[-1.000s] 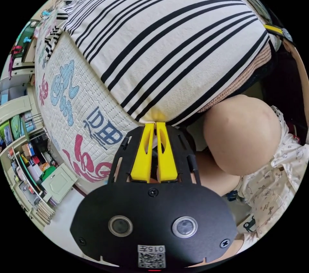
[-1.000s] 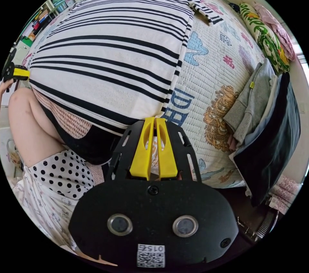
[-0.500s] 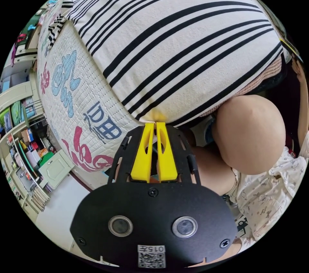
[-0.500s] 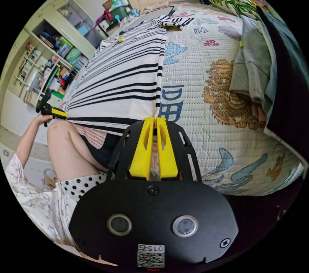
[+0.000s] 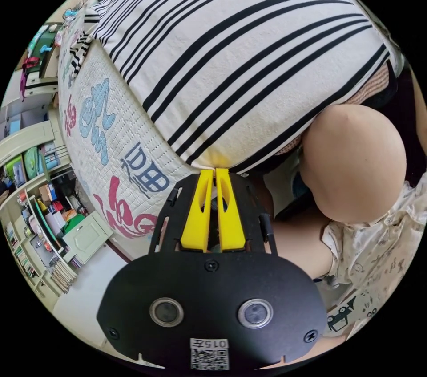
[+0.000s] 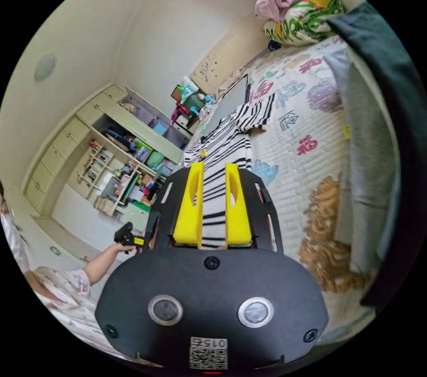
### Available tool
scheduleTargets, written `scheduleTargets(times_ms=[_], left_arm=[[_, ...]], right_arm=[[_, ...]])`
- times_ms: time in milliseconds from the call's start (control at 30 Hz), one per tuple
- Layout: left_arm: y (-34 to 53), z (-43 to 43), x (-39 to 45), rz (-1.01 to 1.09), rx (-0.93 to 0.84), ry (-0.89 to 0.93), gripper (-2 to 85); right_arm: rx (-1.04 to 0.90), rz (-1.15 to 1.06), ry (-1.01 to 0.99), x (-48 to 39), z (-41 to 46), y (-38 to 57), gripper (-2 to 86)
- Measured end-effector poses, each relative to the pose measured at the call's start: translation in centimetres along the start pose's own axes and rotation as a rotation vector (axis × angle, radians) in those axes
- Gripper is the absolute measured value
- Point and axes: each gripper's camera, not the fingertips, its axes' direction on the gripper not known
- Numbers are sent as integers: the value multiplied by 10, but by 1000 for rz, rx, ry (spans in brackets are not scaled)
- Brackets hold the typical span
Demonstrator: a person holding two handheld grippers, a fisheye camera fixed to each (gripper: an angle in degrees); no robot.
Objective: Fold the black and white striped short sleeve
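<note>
The black and white striped short sleeve shirt (image 5: 231, 61) lies spread flat on the quilted bed cover (image 5: 111, 127), its hem at the near bed edge. My left gripper (image 5: 215, 171) is shut on one hem corner. In the right gripper view the shirt (image 6: 224, 152) lies farther off, one sleeve (image 6: 255, 114) stretched sideways. My right gripper (image 6: 213, 167) hangs above the bed, open, with nothing between its jaws. The left gripper (image 6: 126, 237) appears there too, held in a hand at the bed edge.
A person's knee (image 5: 356, 163) presses against the bed edge beside the hem. Folded grey (image 6: 369, 172) and dark (image 6: 387, 65) clothes are stacked along one side of the bed, with bundled bedding (image 6: 302, 16) beyond. Crowded shelves (image 6: 129, 163) line the wall.
My right gripper has let go of its hem corner, opened, and risen, its view swinging up toward the wall. My left gripper stays shut on its corner.
</note>
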Motion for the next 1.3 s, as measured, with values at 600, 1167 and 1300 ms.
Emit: scheduleTargets(times_ms=[600,1167,1300], left_arm=[[28,18,-129,19,-30,151,-1],[-459,-92,-58,140,713,276,57],[-530,-62,-22,77,695,344,77]], right_arm=[[202,495,-157,230,59,-206,15],[216,510,-224,283,16,-227,5],[213,512,-237,291,17,-222,5]])
